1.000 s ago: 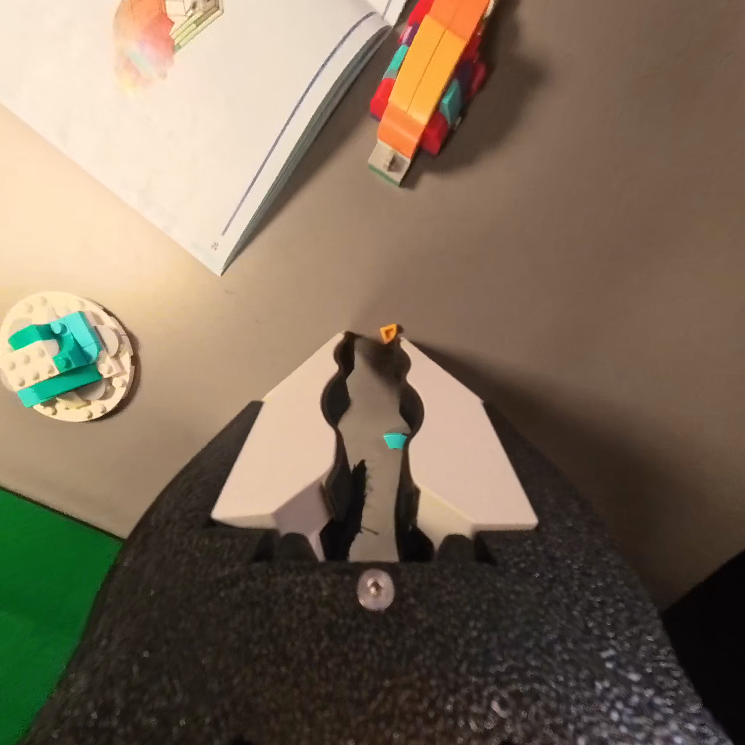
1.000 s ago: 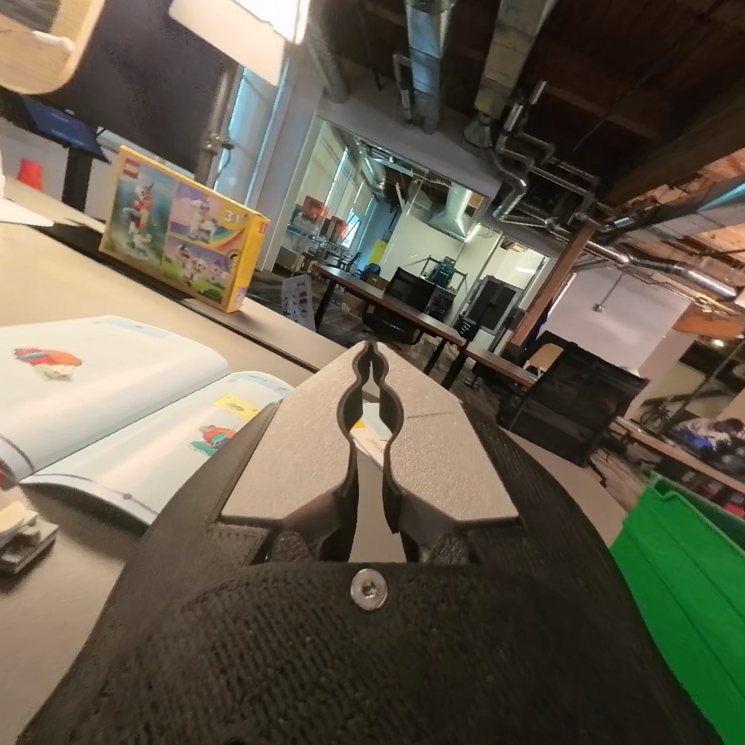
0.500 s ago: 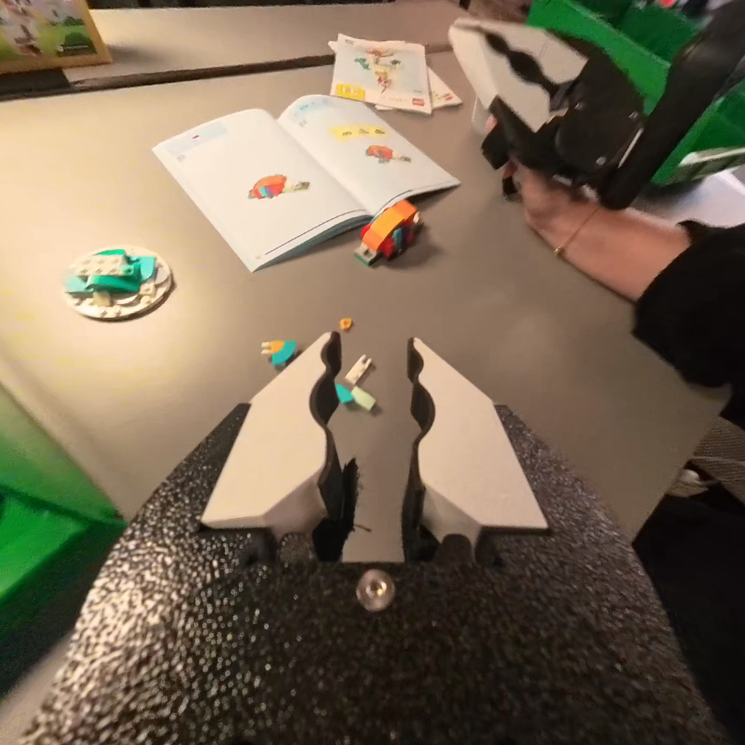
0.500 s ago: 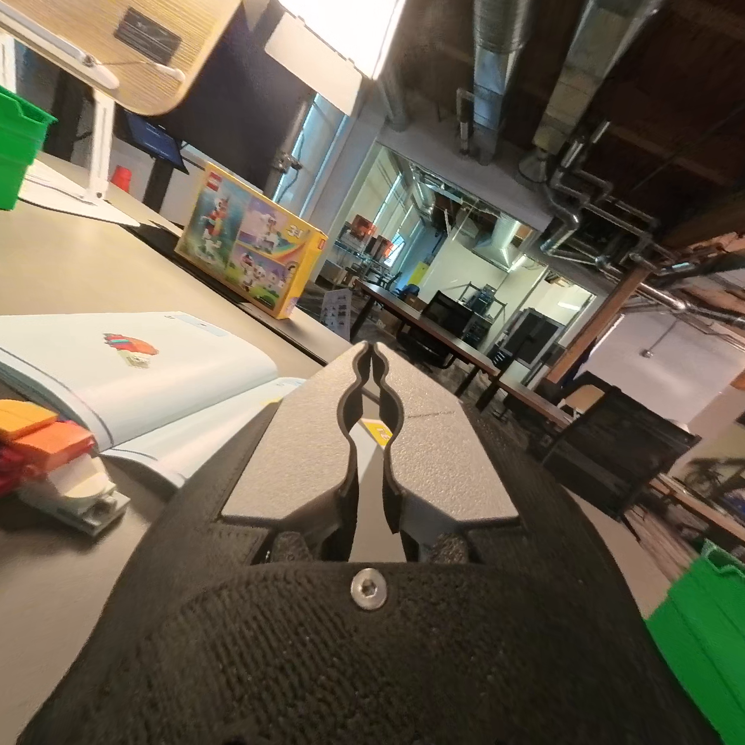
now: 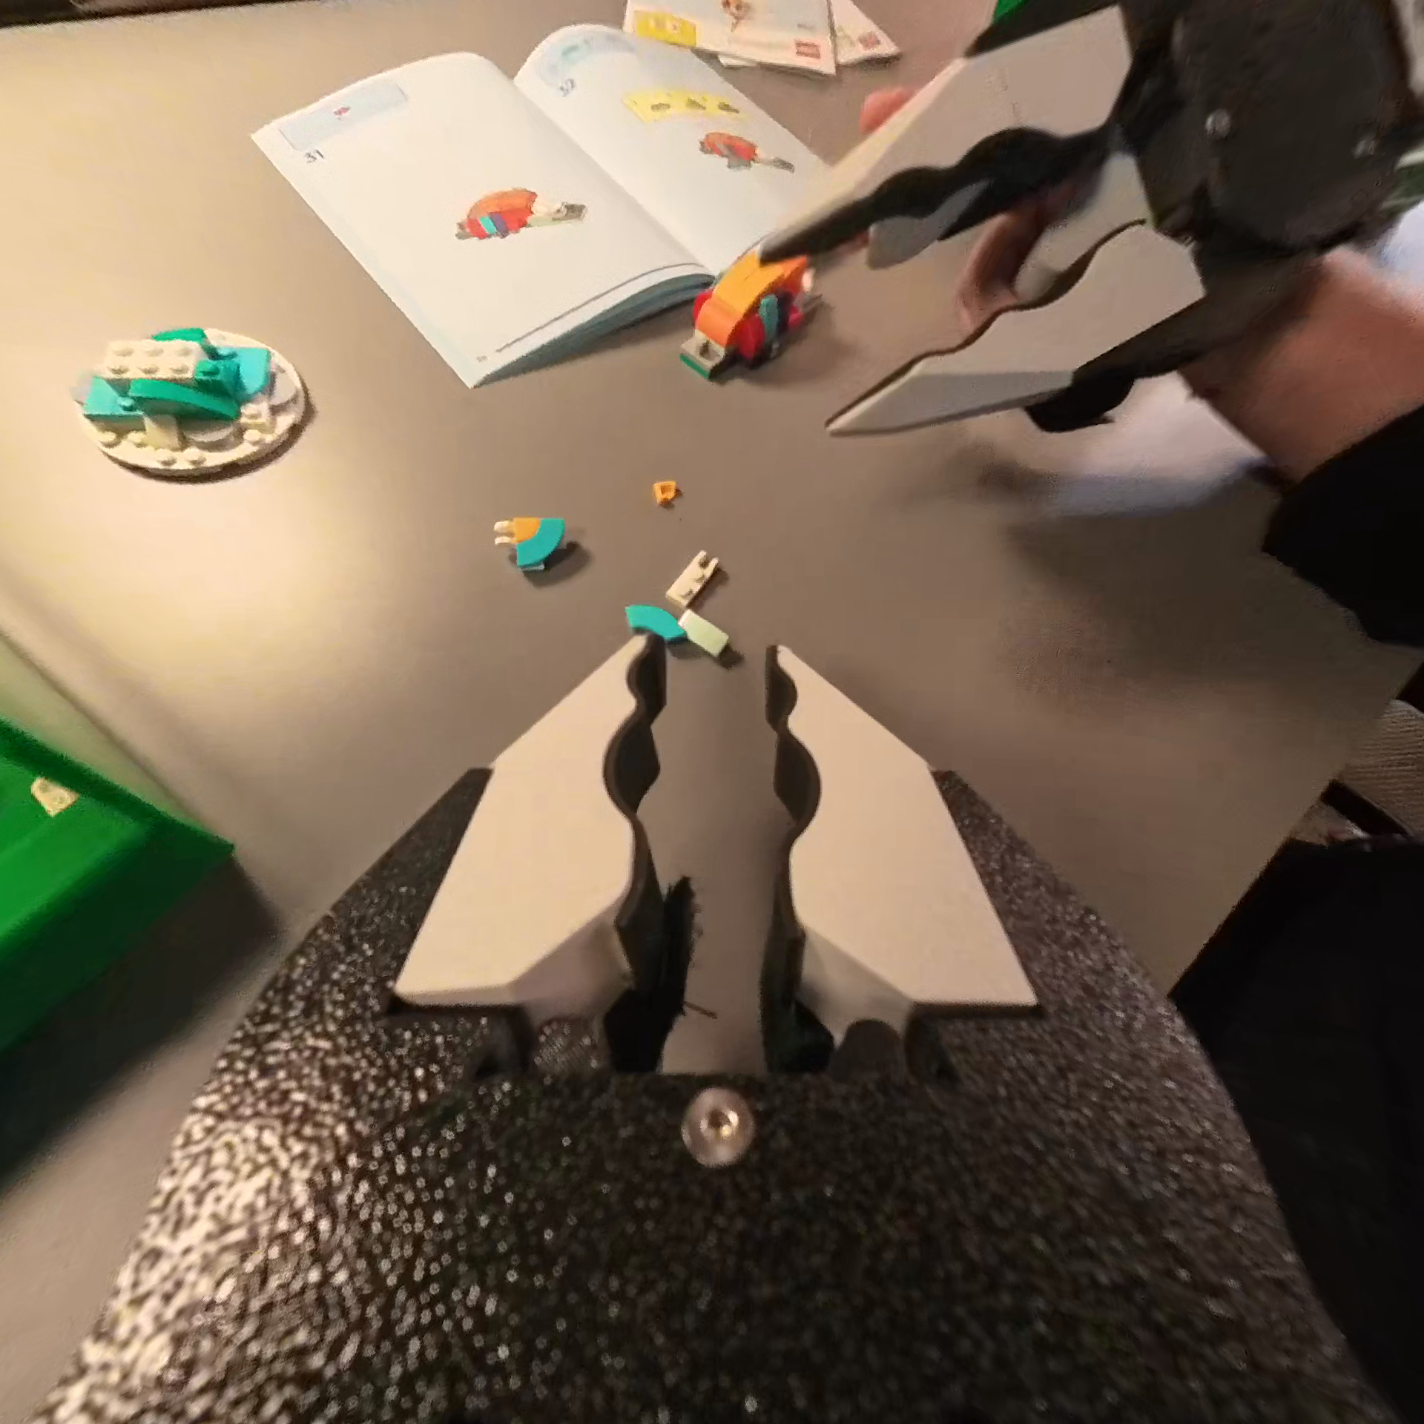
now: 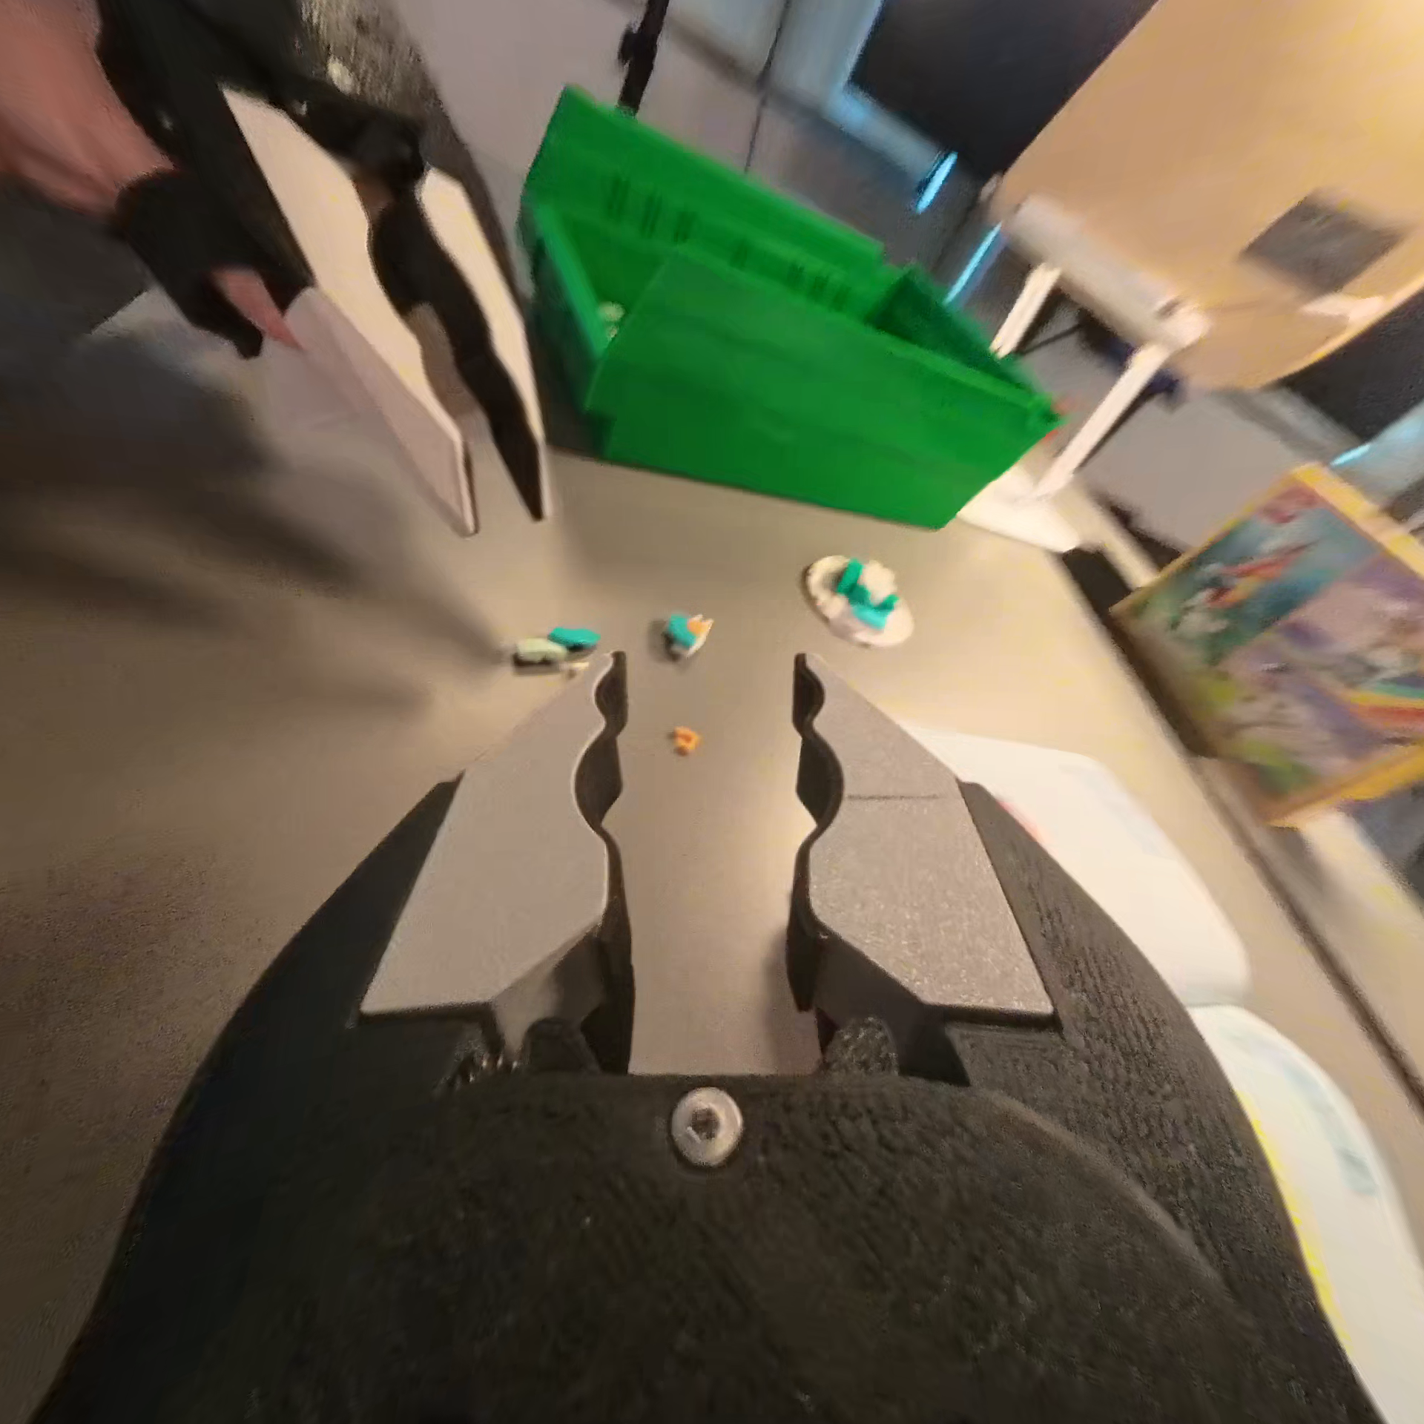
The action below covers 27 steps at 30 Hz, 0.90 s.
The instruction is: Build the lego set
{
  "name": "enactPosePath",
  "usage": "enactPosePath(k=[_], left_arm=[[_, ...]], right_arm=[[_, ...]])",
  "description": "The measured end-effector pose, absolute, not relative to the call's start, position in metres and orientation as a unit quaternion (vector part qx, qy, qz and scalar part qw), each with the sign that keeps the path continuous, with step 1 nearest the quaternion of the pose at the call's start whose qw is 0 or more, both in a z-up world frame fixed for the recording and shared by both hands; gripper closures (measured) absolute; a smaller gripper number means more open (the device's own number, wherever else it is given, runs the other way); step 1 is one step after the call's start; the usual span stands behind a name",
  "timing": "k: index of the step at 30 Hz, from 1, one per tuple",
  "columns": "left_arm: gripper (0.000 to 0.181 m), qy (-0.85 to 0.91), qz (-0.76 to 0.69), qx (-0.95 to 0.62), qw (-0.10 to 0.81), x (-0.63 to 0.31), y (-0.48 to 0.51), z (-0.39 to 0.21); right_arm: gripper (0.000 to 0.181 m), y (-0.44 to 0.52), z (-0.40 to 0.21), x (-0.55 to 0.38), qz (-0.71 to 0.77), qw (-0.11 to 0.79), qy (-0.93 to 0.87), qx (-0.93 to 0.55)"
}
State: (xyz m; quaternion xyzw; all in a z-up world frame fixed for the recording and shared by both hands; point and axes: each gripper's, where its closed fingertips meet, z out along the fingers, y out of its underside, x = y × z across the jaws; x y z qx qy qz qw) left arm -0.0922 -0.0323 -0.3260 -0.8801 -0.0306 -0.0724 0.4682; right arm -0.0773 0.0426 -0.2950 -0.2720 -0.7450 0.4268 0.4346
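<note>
On the worktop (image 5: 886, 586), the orange build (image 5: 743, 320) by the booklet (image 5: 539, 200) is my sturdiest, blockiest grip, best pinched across its flat sides. Both my tools, left (image 5: 713, 655) and right (image 6: 705, 663), stand apart and empty. The loose teal curve (image 5: 653, 621) and orange chip (image 6: 684, 738) look light, hard, slick and apt to skid, so I'd nip their edges.

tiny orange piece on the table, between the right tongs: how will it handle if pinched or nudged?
The orange piece is probably very light, as it is far smaller than the gap of the right tongs; a nudge would likely skid it across the smooth table. Its stubby, angular shape suggests sliding, not rolling. Hard plastic, likely stiff; it might squirt from an off-centre pinch.
</note>
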Motion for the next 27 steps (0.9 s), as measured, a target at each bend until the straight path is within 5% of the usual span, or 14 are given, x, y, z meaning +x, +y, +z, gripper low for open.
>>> enactPosePath(k=[5, 17, 27], left_arm=[[0.161, -0.015, -0.027, -0.890, 0.455, -0.097, -0.029, -0.328], [0.161, -0.012, -0.073, -0.882, 0.465, -0.090, -0.029, -0.334], [0.163, 0.015, -0.061, -0.860, 0.506, -0.083, -0.019, -0.330]], right_arm=[[0.146, 0.018, -0.340, -0.083, 0.413, 0.238, -0.821, -0.315], [0.171, 0.010, -0.362, -0.097, 0.381, 0.192, -0.854, -0.297], [0.175, 0.020, -0.351, -0.081, 0.366, 0.288, -0.841, -0.275]])
